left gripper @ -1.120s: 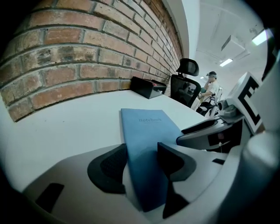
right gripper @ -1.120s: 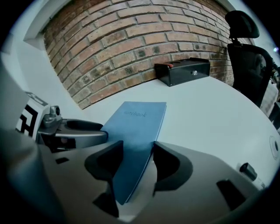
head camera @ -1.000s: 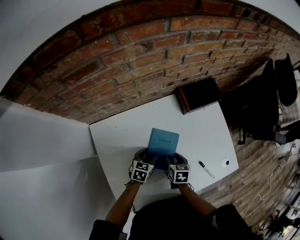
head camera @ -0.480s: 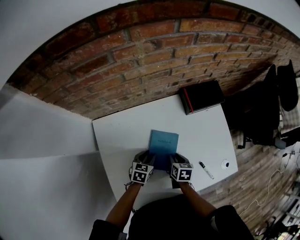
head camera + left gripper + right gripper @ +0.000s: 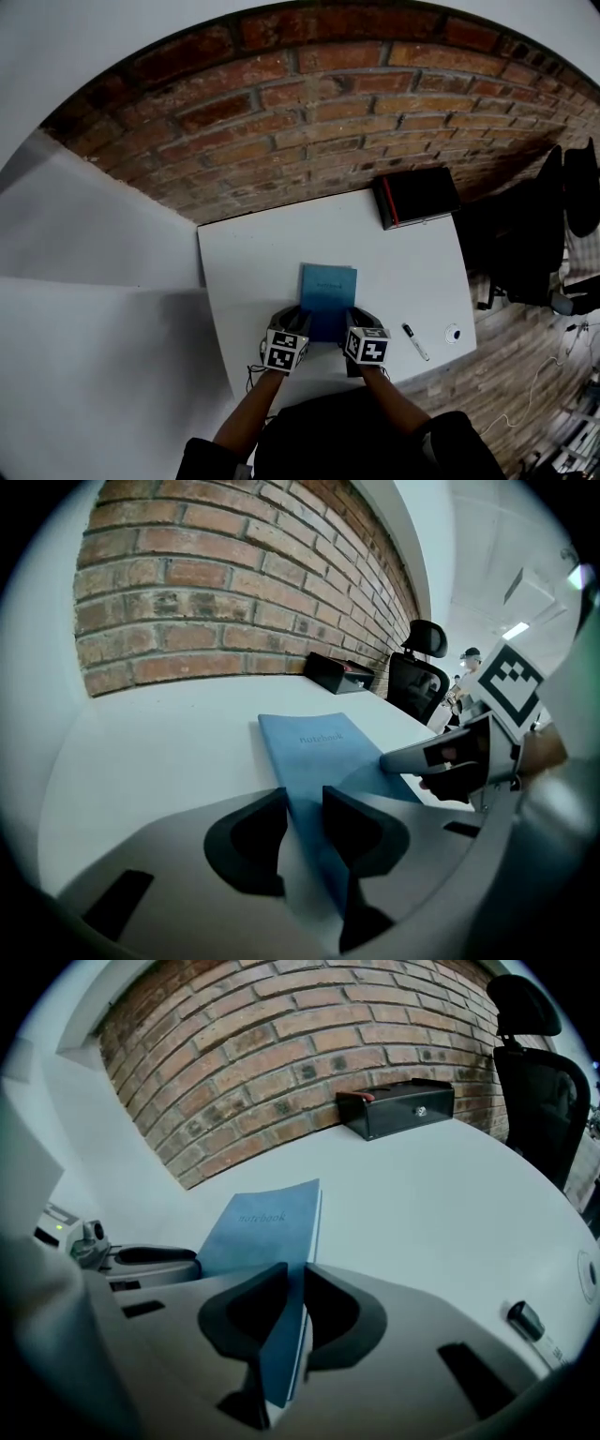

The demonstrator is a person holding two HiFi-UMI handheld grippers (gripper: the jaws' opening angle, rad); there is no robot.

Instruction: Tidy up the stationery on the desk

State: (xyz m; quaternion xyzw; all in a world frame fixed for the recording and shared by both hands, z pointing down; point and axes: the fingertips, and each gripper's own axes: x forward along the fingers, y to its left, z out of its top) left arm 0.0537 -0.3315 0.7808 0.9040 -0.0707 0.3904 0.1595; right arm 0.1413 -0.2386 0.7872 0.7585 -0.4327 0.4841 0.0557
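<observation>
Jaws have just been closing; left gripper (image 5: 299,320) and right gripper (image 5: 350,320) both pinch the 6 o'clock edge of the blue notebook (image 5: 328,284). Step: pickup. Next, likely: level lift toward the black box (image 5: 418,197), 1 o'clock.

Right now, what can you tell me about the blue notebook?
The blue notebook is thin and closed, with a matte cover that says "notebook" and pale page edges. It lies near the front of the white desk. The left tongs and right tongs have just been closing, each pinching one near corner between its jaws.
</observation>
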